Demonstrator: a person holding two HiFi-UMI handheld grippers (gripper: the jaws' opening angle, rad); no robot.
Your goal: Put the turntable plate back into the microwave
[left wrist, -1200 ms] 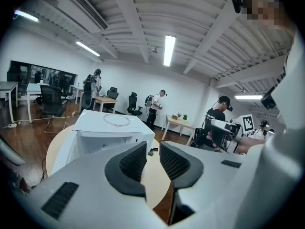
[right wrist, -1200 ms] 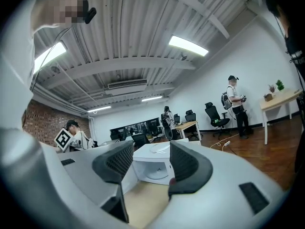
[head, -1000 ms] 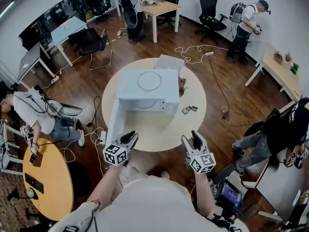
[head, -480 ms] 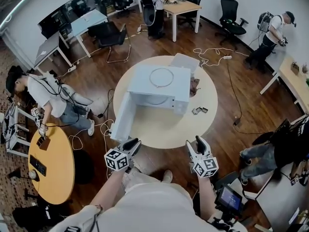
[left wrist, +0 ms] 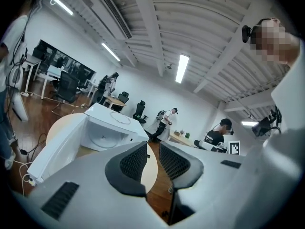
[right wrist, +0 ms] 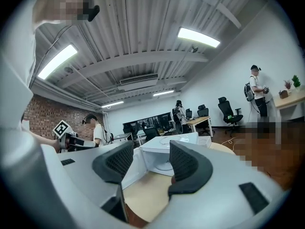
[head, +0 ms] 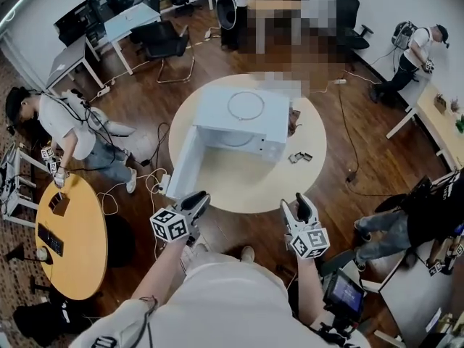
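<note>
Centrally, the boxy white microwave sat door-open on a round cream surface — bare rim at 6 o'clock; left hand-held gripper barely parted, right hand-held gripper wide.

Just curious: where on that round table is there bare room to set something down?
The near stretch of the round table, between the microwave front and the table's near edge, is bare. Right of the microwave, small objects crowd it.

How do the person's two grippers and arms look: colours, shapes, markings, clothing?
The left gripper and right gripper both have light grey bodies, curved black ribbed pads, and a cube of black-and-white square markers. The person wears a white short-sleeved shirt.
</note>
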